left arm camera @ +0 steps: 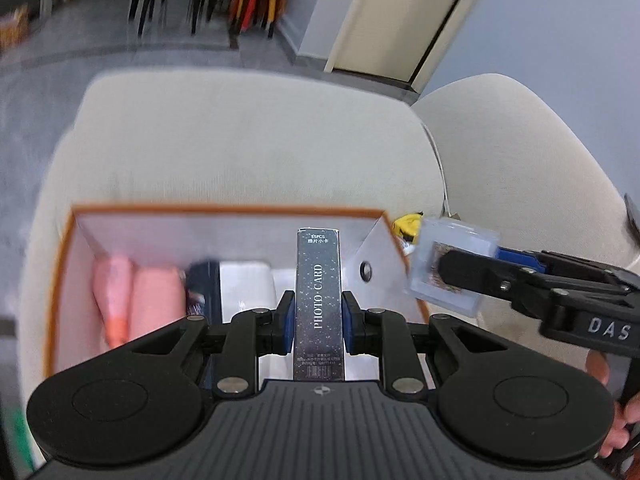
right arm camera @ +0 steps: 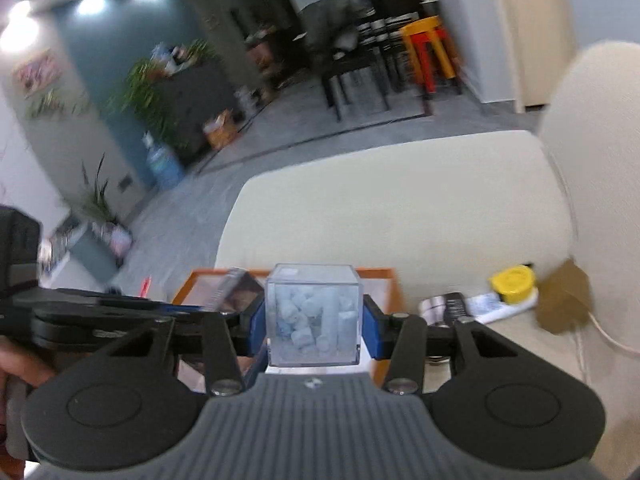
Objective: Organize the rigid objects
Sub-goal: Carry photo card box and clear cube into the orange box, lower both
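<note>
My left gripper is shut on a dark speckled photo-card box and holds it upright over an orange-rimmed storage box on a cream sofa. Inside the storage box lie pink packs, a dark item and a white item. My right gripper is shut on a clear plastic cube filled with small white pieces. It holds the cube above the storage box's right edge. The cube also shows in the left wrist view.
On the sofa seat right of the storage box lie a yellow-lidded tub, a dark remote-like item, a white flat item and a brown cardboard box. A white cable runs along the sofa arm.
</note>
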Tool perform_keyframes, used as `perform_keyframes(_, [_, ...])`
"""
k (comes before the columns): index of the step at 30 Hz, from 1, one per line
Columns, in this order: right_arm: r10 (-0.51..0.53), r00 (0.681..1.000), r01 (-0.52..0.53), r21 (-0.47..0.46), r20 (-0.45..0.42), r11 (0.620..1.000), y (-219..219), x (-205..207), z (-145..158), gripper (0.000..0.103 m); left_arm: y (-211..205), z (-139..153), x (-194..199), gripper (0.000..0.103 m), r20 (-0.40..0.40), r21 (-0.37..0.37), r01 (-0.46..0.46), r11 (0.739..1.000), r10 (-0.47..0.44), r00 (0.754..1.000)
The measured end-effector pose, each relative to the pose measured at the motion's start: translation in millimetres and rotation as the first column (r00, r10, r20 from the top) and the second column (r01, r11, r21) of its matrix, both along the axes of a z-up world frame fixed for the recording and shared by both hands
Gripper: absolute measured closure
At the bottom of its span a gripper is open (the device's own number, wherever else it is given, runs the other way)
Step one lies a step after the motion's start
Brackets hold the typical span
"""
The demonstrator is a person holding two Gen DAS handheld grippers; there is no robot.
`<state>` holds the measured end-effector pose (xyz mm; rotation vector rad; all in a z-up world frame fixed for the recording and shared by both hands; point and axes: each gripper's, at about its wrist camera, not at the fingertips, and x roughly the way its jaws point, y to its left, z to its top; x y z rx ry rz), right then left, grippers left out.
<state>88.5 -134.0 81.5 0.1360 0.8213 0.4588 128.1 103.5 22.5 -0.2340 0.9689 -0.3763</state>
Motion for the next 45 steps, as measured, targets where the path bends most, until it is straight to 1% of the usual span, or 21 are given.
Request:
perform_keyframes(2, [-0.001,1.000,0.000,-0.037,-0.021,0.999,14.0,6.6,-6.5,0.056,4.9,-15.1,7.9,0.078,-0.033,-0.048,-0.009,0.999,0.008,0.999])
perform_keyframes(5, [-0.004,0.998,-0.001,-0.082,-0.055,0.997,27.2,16.8,-15.7,0.056,6.2,-35.6,22.6,0.078,-0.073,-0.074,-0.026,0.997,0.021,0.997])
perform_keyframes(8, [-0.004,0.998,-0.005,-0.167,-0.055,0.986,37.0,25.4,-24.6,0.056,4.4,-53.4,37.2,0.078,-0.108,-0.115,-0.025,0.993,0.013,0.994])
perform_keyframes(10, [-0.002,0.998,-0.010,-0.204,-0.056,0.979,39.8,30.9,-29.5,0.056,1.9,-63.6,48.2,0.078,-0.128,-0.127,-0.025,0.992,0.009,0.992])
perform_keyframes(12, [-0.002,0.998,-0.013,-0.223,-0.068,0.975,39.2,37.9,-35.5,0.056,-0.4,-72.1,57.7,0.078,-0.146,-0.138,-0.031,0.990,0.010,0.989])
perform_keyframes(16, [-0.007,0.996,-0.017,-0.265,-0.090,0.964,42.8,50.3,-44.3,0.056,2.7,-89.7,63.6,0.078,-0.178,-0.162,-0.043,0.986,0.013,0.984])
perform_keyframes(21, [-0.007,0.994,-0.024,-0.291,-0.106,0.956,47.1,56.9,-51.1,0.056,6.4,-107.7,71.9,0.078,-0.232,-0.225,-0.073,0.972,0.020,0.973])
perform_keyframes(24, [-0.006,0.994,-0.027,-0.306,-0.108,0.952,48.9,58.4,-52.5,0.056,4.0,-113.6,73.5,0.077,-0.257,-0.213,-0.073,0.974,0.017,0.966])
perform_keyframes(26, [0.005,0.995,-0.037,-0.316,-0.101,0.948,51.1,56.9,-52.3,0.056,1.5,-109.9,71.1,0.075,-0.239,-0.168,-0.054,0.984,0.013,0.971])
perform_keyframes(28, [0.017,0.995,-0.050,-0.330,-0.101,0.943,53.6,55.9,-52.0,0.056,0.3,-101.8,67.5,0.069,-0.208,-0.111,-0.038,0.993,0.014,0.978])
perform_keyframes(30, [0.028,0.994,-0.063,-0.339,-0.106,0.939,55.0,55.3,-52.0,0.056,5.8,-93.3,62.5,0.063,-0.187,-0.088,-0.026,0.996,0.009,0.982])
perform_keyframes(32, [0.036,0.993,-0.072,-0.344,-0.109,0.936,55.4,55.4,-51.0,0.056,13.3,-85.7,57.2,0.063,-0.171,-0.081,-0.014,0.997,0.000,0.985])
perform_keyframes(35, [0.054,0.992,-0.091,-0.346,-0.115,0.934,56.9,53.5,-47.9,0.056,21.1,-80.3,50.5,0.063,-0.158,-0.094,-0.001,0.996,-0.014,0.987])
perform_keyframes(37, [0.086,0.989,-0.124,-0.351,-0.123,0.928,61.2,50.2,-46.5,0.056,28.8,-78.4,44.0,0.064,-0.152,-0.099,-0.014,0.995,-0.001,0.988])
perform_keyframes(40, [0.174,0.972,-0.224,-0.391,-0.157,0.893,73.8,41.9,-48.5,0.056,39.4,-75.3,37.9,0.064,-0.133,-0.122,-0.036,0.992,0.019,0.991])
perform_keyframes(42, [0.236,0.954,-0.294,-0.436,-0.183,0.851,83.6,35.7,-52.3,0.056,40.4,-75.0,38.3,0.064,-0.122,-0.133,-0.028,0.991,0.011,0.992])
perform_keyframes(43, [0.267,0.944,-0.329,-0.454,-0.197,0.828,88.2,33.2,-54.6,0.056,32.6,-76.2,44.8,0.064,-0.114,-0.137,-0.014,0.991,-0.002,0.994])
perform_keyframes(44, [0.291,0.933,-0.358,-0.468,-0.210,0.808,90.9,31.4,-57.3,0.056,32.6,-77.1,44.2,0.064,-0.116,-0.135,-0.006,0.991,-0.010,0.993])
perform_keyframes(45, [0.319,0.920,-0.392,-0.487,-0.229,0.780,95.4,29.6,-60.6,0.056,31.5,-79.1,45.3,0.066,-0.122,-0.137,-0.003,0.991,-0.014,0.992])
